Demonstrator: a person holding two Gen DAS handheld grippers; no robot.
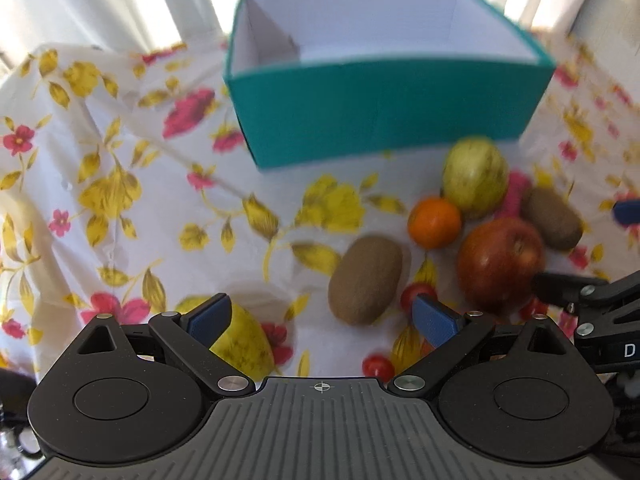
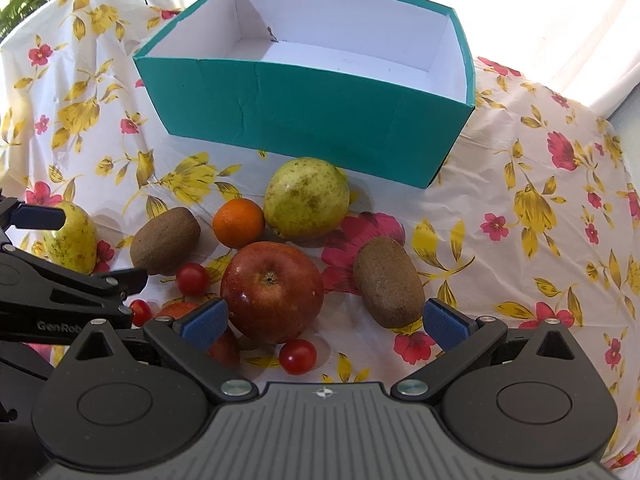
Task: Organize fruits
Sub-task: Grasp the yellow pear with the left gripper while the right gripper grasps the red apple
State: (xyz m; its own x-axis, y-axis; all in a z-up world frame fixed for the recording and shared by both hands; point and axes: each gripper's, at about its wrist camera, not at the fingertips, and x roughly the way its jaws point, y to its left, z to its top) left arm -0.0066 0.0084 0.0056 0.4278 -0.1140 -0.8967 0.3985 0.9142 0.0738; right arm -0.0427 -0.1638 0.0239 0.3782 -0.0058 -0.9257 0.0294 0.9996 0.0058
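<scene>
Before the teal box [image 2: 304,120], on the floral surface [image 2: 520,168], fruit lies left to right: pear [image 2: 72,240], kiwi [image 2: 165,240], orange [image 2: 239,223], red apple [image 2: 272,290], second kiwi [image 2: 389,282]. Left tongs [image 1: 322,318] and right tongs [image 2: 324,322] gape, empty.

Daylight flooded in from the top of both frames, where you saw blown-out white glare. Your left wrist view was blurred throughout; the right stayed sharp. Fisheye bending curved the edges, and shadows were soft.
</scene>
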